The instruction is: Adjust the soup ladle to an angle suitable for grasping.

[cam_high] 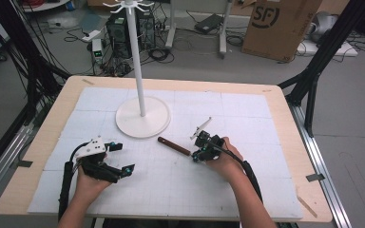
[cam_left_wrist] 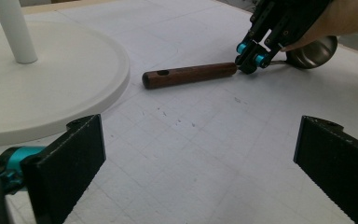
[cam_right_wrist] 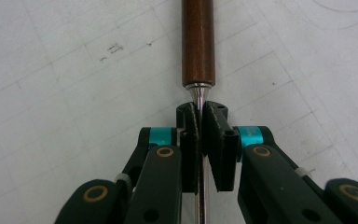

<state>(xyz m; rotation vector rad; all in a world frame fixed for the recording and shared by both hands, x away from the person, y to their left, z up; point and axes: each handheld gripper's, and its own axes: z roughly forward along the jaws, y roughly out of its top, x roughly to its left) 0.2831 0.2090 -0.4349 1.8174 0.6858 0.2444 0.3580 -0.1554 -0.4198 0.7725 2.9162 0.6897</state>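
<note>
The right gripper (cam_right_wrist: pixel 200 116) clamps the ladle's (cam_left_wrist: pixel 191 75) metal shank between closed jaws; lifting remains. The left gripper (cam_left_wrist: pixel 198 154) is wide open, empty.

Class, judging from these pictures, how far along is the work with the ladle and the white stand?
Done: the right hand-held gripper has closed on the ladle by its metal shank. In hand: ladle lying on the mat. Left: lifting it, probably toward the white stand; the left hand-held gripper waits open.

Left claw (cam_high: pixel 123 159) jaws spread wide; right claw (cam_high: pixel 197 147) jaws clamped.
</note>
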